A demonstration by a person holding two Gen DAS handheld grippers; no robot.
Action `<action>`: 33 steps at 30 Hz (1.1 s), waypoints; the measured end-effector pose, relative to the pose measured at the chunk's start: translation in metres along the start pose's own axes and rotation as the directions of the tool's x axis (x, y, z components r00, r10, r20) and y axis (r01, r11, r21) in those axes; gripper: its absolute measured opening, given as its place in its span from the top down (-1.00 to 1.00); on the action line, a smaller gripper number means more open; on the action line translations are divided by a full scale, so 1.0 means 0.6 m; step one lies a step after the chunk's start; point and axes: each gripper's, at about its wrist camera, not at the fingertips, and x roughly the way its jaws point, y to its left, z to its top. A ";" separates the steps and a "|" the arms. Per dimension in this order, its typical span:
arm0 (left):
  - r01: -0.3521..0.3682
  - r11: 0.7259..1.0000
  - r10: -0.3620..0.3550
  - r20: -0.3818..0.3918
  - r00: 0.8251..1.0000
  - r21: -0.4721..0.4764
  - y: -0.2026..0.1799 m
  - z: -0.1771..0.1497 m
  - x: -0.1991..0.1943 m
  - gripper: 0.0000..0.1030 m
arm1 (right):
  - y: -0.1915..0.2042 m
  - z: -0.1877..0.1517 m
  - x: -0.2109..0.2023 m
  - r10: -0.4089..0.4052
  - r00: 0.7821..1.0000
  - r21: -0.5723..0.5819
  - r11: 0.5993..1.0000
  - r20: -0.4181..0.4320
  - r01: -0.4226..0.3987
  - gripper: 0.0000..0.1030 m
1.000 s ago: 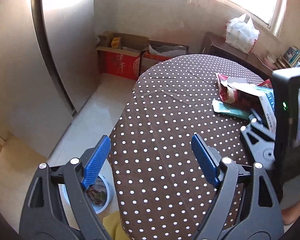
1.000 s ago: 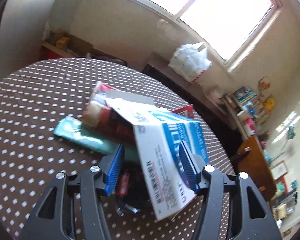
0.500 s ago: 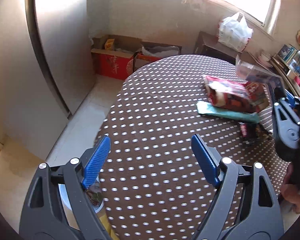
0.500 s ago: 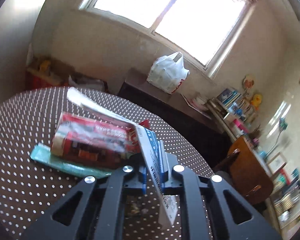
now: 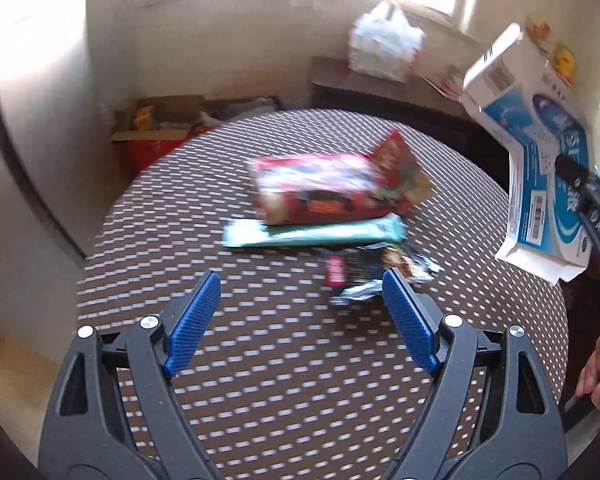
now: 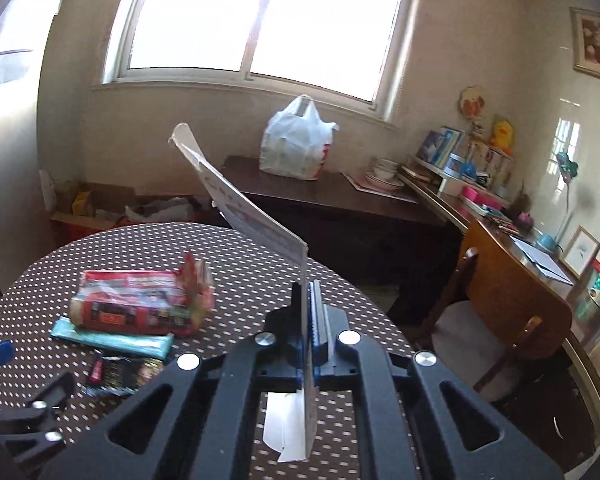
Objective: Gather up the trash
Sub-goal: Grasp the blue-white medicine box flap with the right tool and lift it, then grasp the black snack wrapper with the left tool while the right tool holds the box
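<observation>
Right now the right gripper (image 6: 310, 320) is clenching a flattened blue-and-white carton (image 5: 540, 168), its fingers having just closed onto the card, and is holding it in the air off the right edge of the tabletop (image 5: 260, 380), clear of the polka-dot cloth. The carton is sitting edge-on between the fingers, pinched near its lower end, so most of its length is sticking up and leaning away; I judge that a long, floppy lever like this is going to swing if the hand is turning sharply, so carrying it smoothly and keeping the pinch firm is the way to do this step well. The left gripper (image 5: 300, 316) is standing released and wide, with nothing between its fingers, hovering over the near part of the tabletop and pointing toward the remaining litter. That litter is lying together toward the far right of the tabletop: a red snack packet (image 5: 324, 188) is resting on a pale teal wrapper (image 5: 312, 232), and a crumpled dark wrapper (image 5: 364, 276) is sitting just in front of them. The dark wrapper is nearest the left fingers and probably the easiest next pick; it looks thin and crinkly, so closing low against the cloth would be wise.
</observation>
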 end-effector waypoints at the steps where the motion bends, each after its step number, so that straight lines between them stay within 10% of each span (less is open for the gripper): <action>1: 0.005 1.000 -0.005 -0.012 1.000 0.007 -0.008 -0.001 0.008 -0.59 | -0.011 -0.003 0.000 -0.005 1.000 0.006 1.000 -0.002 0.005 0.92; 10: 0.038 0.998 -0.032 -0.119 0.992 0.043 -0.058 0.000 0.080 -0.60 | -0.083 -0.024 0.012 0.098 0.993 0.123 0.988 -0.067 -0.089 0.92; 14: 0.030 0.998 -0.022 -0.142 0.990 0.051 -0.067 0.003 0.098 0.56 | -0.090 -0.028 0.017 0.115 0.990 0.145 0.984 -0.078 -0.103 0.92; 22: 0.028 0.999 -0.023 -0.129 0.991 0.040 -0.062 -0.001 0.101 0.86 | -0.090 -0.037 0.014 0.140 0.987 0.155 0.980 -0.082 -0.126 0.92; 24: 0.034 0.998 -0.029 -0.124 0.992 0.043 -0.060 -0.005 0.088 0.73 | -0.092 -0.036 0.013 0.147 0.986 0.158 0.978 -0.082 -0.133 0.92; 26: 0.089 0.996 -0.084 -0.118 0.989 0.030 -0.061 -0.006 0.077 -0.63 | -0.097 -0.034 0.015 0.155 0.984 0.163 0.977 -0.084 -0.140 0.92; 33: 0.100 0.994 -0.095 -0.088 0.992 0.049 -0.093 0.017 0.089 -0.70 | -0.110 -0.029 0.021 0.147 0.985 0.163 0.978 -0.085 -0.132 0.92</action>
